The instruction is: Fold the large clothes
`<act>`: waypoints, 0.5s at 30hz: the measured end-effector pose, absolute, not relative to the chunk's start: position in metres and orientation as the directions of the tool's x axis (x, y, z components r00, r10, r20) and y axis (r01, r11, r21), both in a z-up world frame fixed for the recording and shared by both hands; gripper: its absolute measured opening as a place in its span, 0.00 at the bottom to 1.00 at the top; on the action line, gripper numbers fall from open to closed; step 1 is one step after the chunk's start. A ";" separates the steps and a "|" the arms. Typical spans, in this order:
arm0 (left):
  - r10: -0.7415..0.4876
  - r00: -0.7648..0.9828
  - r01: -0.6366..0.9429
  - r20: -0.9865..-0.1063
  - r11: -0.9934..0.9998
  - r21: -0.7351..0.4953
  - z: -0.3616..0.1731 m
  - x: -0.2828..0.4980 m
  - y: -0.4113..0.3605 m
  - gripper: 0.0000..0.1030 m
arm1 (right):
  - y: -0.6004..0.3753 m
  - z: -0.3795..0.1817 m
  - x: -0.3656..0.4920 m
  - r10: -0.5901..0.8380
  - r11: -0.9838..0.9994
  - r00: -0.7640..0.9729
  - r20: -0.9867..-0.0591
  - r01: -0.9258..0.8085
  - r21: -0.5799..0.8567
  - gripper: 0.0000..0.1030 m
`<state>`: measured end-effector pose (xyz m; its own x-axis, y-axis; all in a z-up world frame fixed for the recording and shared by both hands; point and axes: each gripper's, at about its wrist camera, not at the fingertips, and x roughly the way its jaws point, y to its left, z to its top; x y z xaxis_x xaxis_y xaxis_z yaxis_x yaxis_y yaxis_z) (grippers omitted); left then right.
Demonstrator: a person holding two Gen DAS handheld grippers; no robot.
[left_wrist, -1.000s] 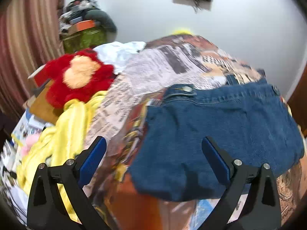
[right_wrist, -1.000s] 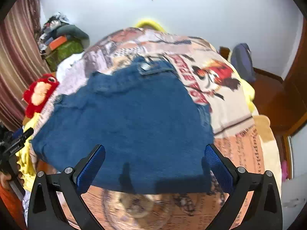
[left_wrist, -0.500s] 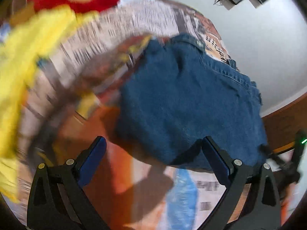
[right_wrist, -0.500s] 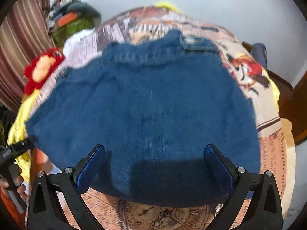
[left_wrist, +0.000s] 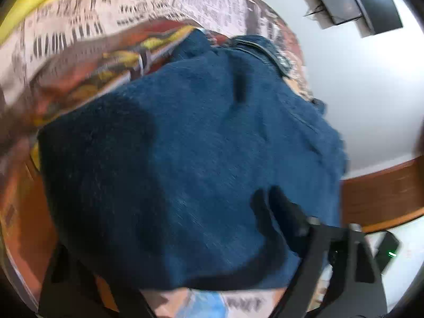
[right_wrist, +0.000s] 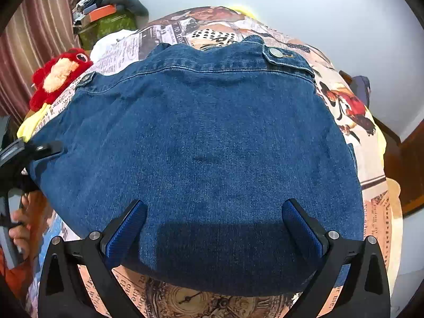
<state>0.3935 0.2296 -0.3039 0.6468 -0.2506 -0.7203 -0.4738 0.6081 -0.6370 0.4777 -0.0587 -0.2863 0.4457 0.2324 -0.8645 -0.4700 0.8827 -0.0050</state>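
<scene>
A blue denim garment lies spread on a bed, its buttoned band at the far side. My right gripper is open, and its blue pads stand wide apart over the garment's near edge. My left gripper is at the garment's left edge and its jaws are closing with denim between them. One black finger rests on top of the cloth and the other is hidden under it. In the right wrist view the left gripper shows at the far left, held by a hand.
A printed bedspread covers the bed. A red plush toy and yellow cloth lie at the left. Clutter on a green box stands at the back left. Wooden furniture is at the right, a screen on the wall.
The left gripper dropped and rolled onto the denim's left edge, with its fingers drawn closer together. The right gripper came down over the near edge, then held still.
</scene>
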 end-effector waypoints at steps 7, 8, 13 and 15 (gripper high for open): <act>-0.119 0.643 -0.569 -0.756 0.587 -0.576 -0.292 0.393 0.234 0.35 | -0.061 -0.279 0.472 0.228 0.886 0.438 -0.869 -0.464 -0.002 1.00; -0.118 0.655 -0.564 -0.746 0.580 -0.587 -0.287 0.392 0.238 0.33 | -0.061 -0.277 0.471 0.224 0.885 0.440 -0.870 -0.466 -0.008 1.00; -0.037 0.703 -0.510 -0.710 0.670 -0.540 -0.242 0.387 0.235 0.29 | -0.060 -0.260 0.461 0.200 0.869 0.487 -0.850 -0.489 -0.076 1.00; 0.019 0.734 -0.473 -0.679 0.732 -0.491 -0.217 0.384 0.228 0.28 | -0.058 -0.251 0.457 0.194 0.860 0.517 -0.834 -0.499 -0.109 1.00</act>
